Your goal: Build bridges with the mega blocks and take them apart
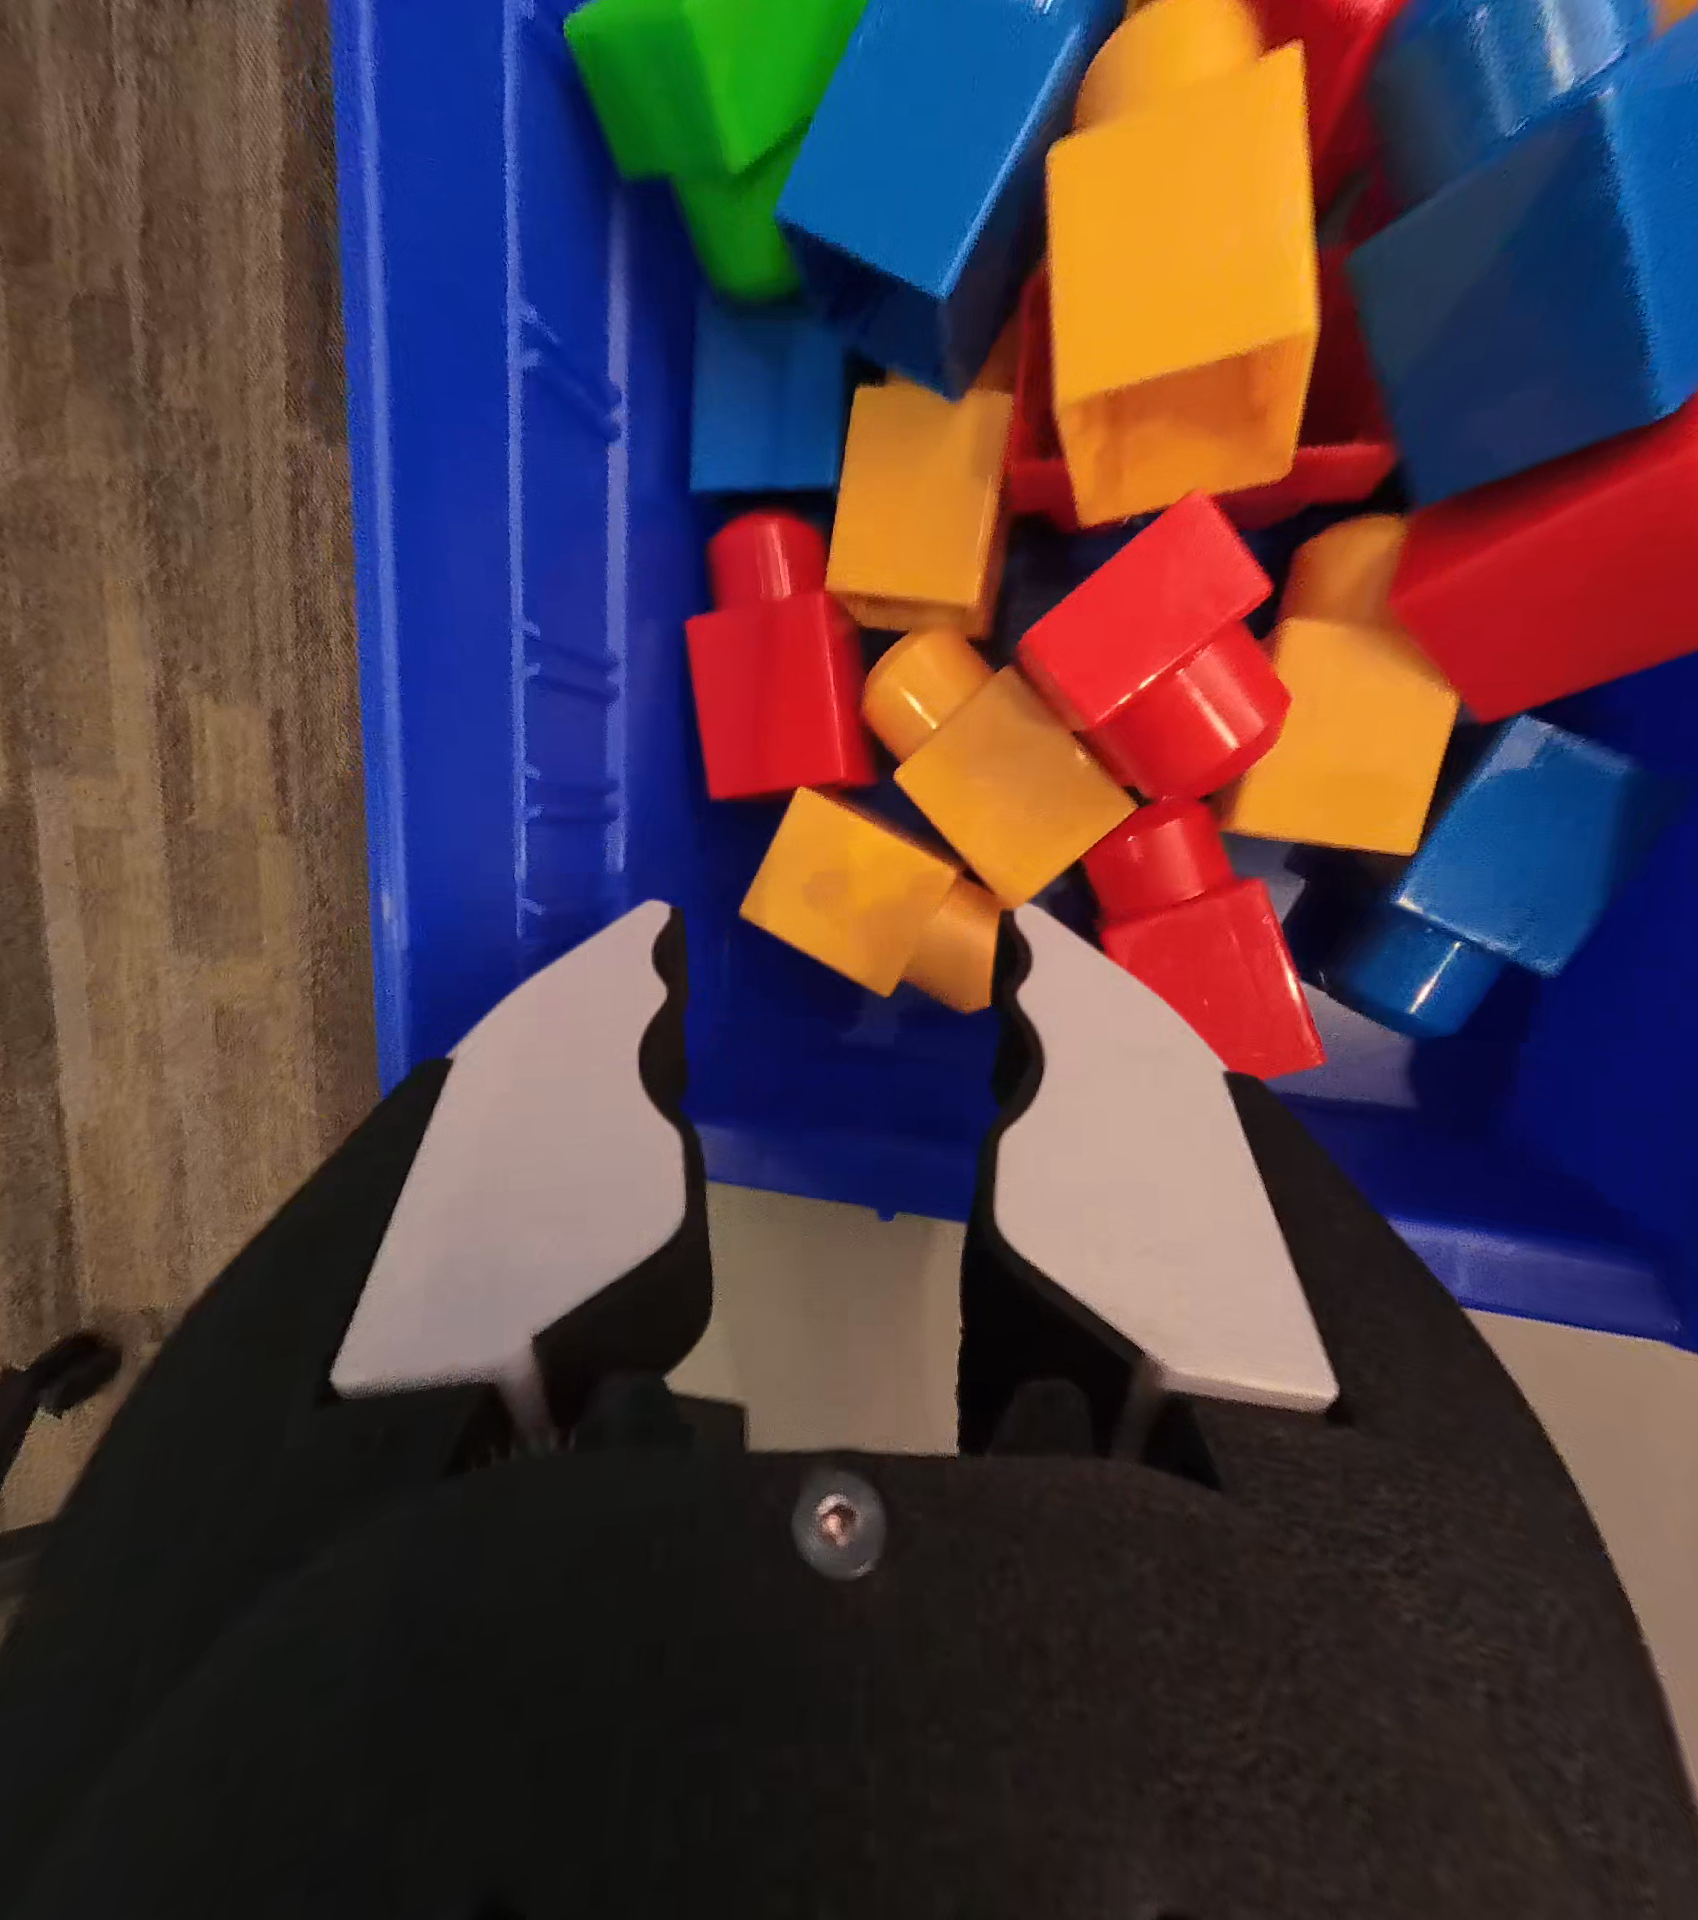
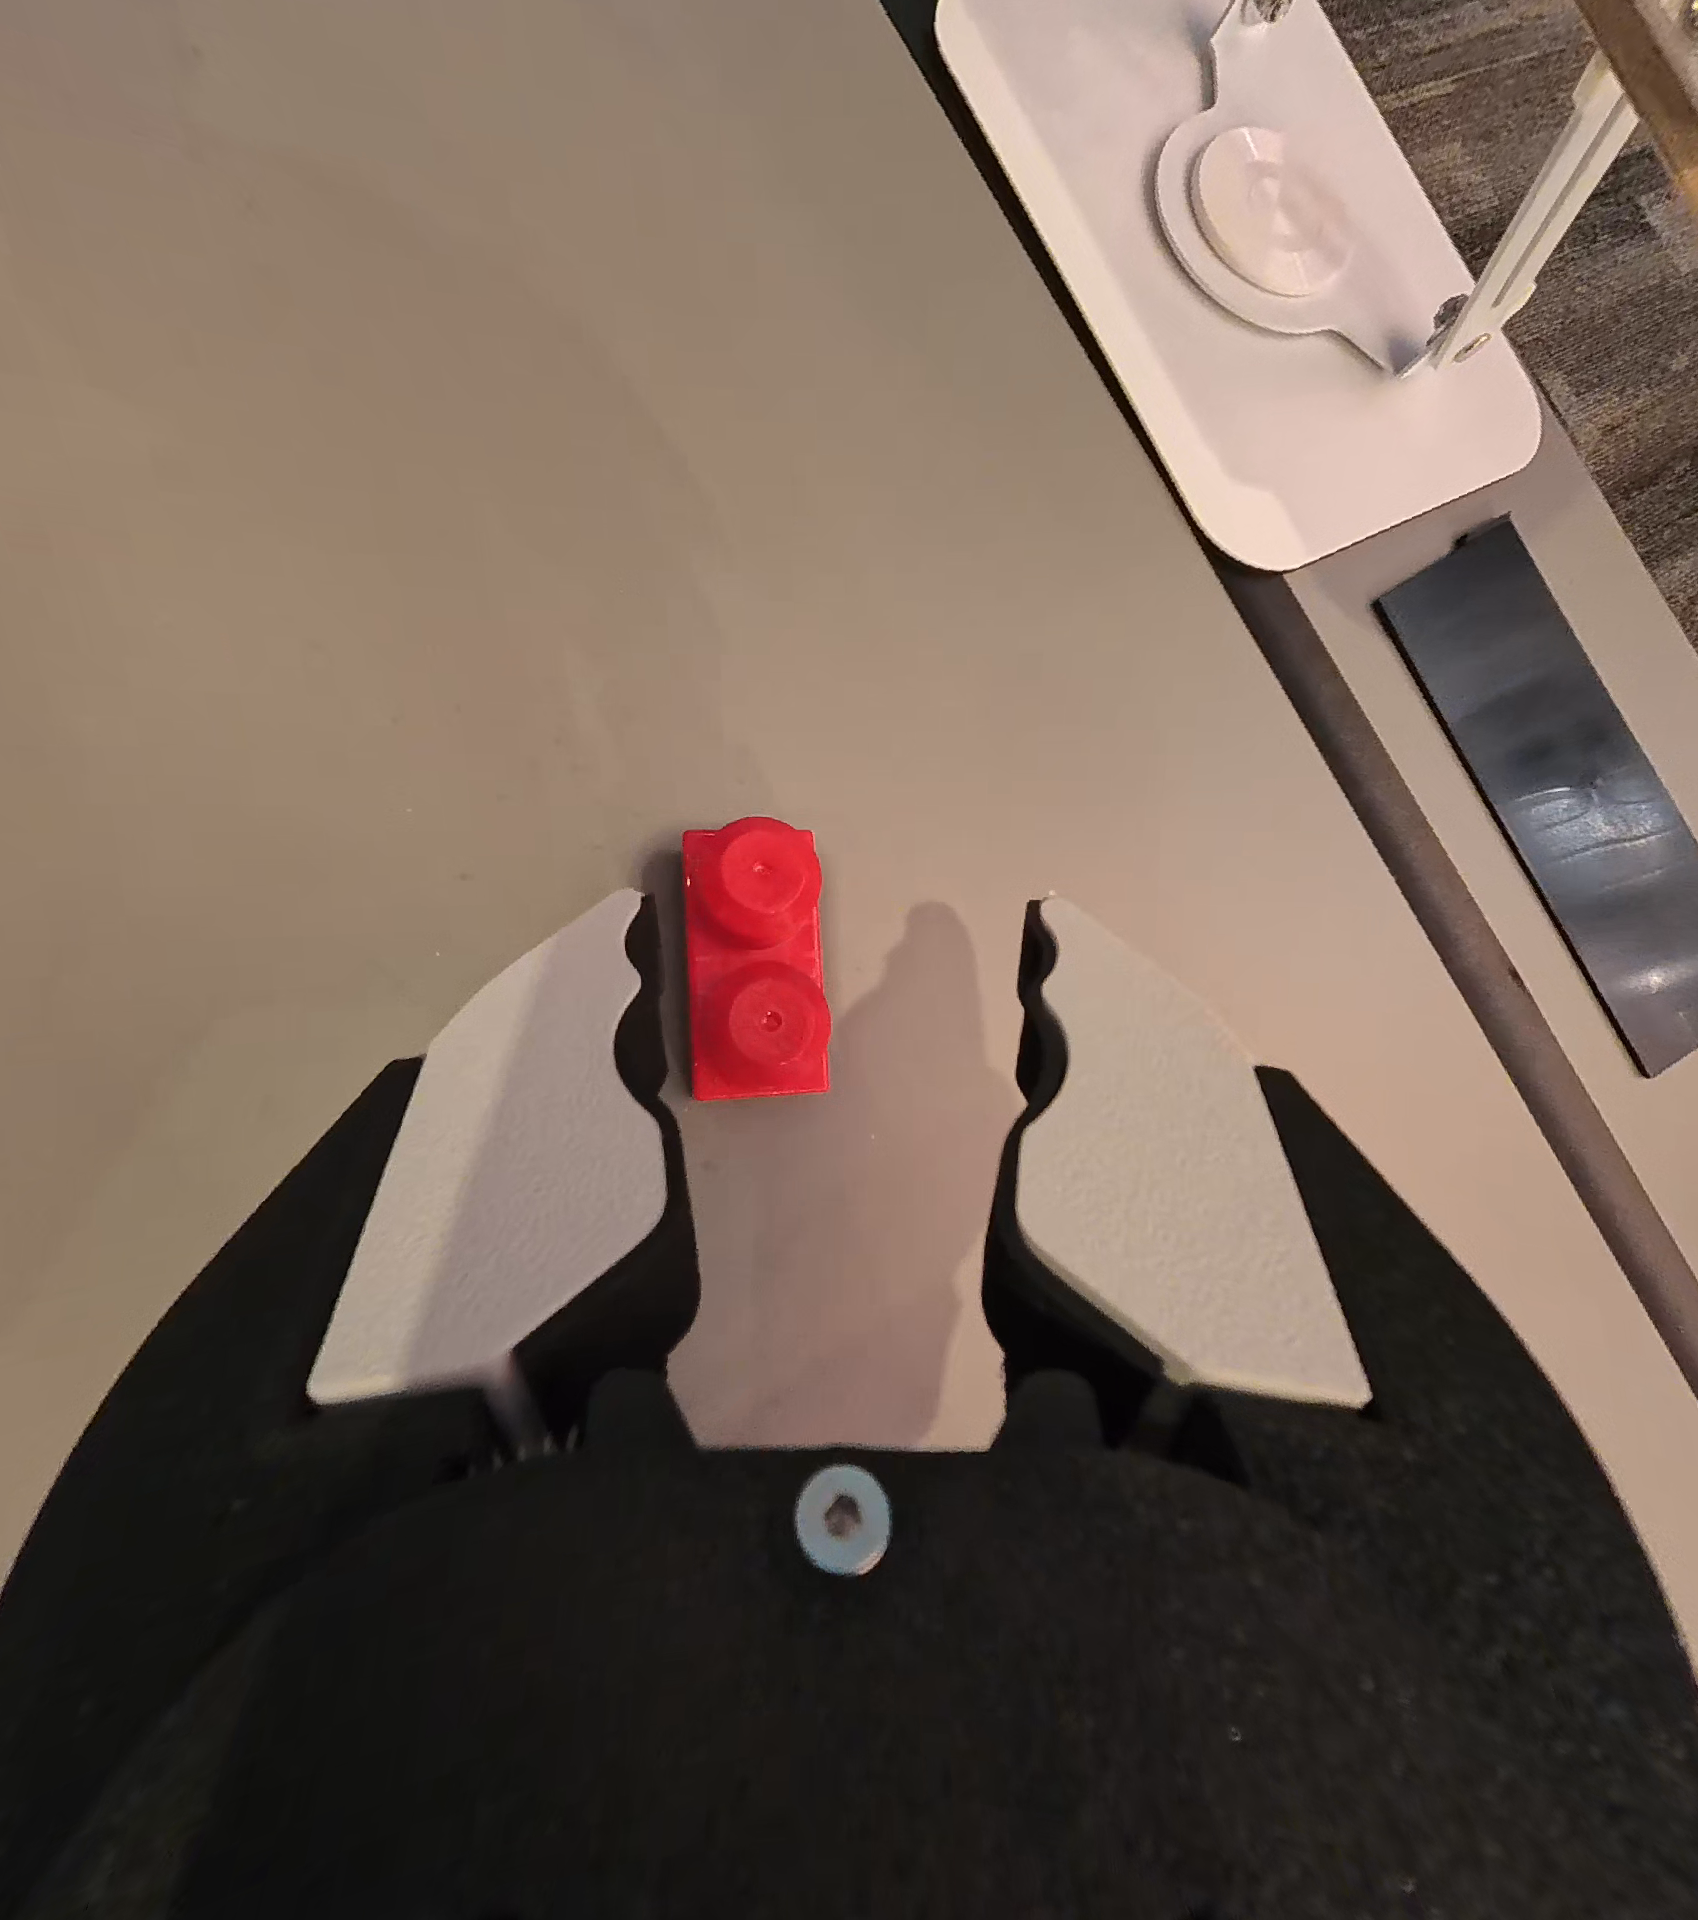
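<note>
A red two-stud block point(image 2: 760, 966) lies flat on the grey surface point(image 2: 305, 520), studs facing up, glossy and low. Its long axis runs away from the camera, in line with the right gripper point(image 2: 832, 902), whose fingers are spread wide and hold nothing; the block sits between them, just beside the left finger point(image 2: 533, 1081). Only the right wrist view shows this block, a white base plate point(image 2: 1344, 436) and a dark slot point(image 2: 1572, 800) at the surface's edge. Only the left wrist view shows the blue bin point(image 1: 471, 623) heaped with red, yellow, blue and green blocks; the left gripper point(image 1: 840, 920) hangs over its near wall, fingers apart and empty, a yellow block point(image 1: 850, 899) just beyond the tips.
</note>
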The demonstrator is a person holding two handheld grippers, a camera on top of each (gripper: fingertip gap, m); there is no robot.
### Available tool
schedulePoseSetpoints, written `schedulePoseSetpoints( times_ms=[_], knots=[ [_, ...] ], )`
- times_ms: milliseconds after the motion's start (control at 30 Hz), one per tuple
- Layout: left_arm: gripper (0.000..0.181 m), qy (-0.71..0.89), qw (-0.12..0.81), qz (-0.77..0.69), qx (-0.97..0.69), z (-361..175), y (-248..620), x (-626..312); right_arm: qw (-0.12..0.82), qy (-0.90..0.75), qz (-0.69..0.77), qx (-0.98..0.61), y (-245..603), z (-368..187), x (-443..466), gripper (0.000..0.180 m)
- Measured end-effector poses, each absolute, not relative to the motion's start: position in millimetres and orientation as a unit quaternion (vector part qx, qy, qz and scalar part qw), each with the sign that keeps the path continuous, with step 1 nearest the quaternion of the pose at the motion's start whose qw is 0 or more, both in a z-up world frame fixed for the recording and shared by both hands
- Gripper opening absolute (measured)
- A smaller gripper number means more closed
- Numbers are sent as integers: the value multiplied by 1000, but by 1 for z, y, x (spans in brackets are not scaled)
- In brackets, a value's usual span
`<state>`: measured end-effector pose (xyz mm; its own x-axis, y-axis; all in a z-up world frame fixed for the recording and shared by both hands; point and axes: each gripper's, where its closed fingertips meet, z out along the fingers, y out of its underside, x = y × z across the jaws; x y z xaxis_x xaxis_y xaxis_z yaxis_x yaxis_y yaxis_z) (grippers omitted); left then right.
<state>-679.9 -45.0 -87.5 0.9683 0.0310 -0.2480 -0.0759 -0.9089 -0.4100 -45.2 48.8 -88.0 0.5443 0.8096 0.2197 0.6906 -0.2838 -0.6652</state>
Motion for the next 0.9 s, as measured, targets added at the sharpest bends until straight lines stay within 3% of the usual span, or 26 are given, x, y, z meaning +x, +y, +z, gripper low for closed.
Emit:
schedulePoseSetpoints(
  times_ms=[200, 900],
  knots=[
    [63, -39, 174, 109, -978, -101, -50, -683, 368, -471, 78, -798, 48, -89, -45, 65],
    [56, -234, 118, 89, -961, -111, -54, -693, 366, -485, 94, -789, 46, -89, -57, 65]
  ],
)
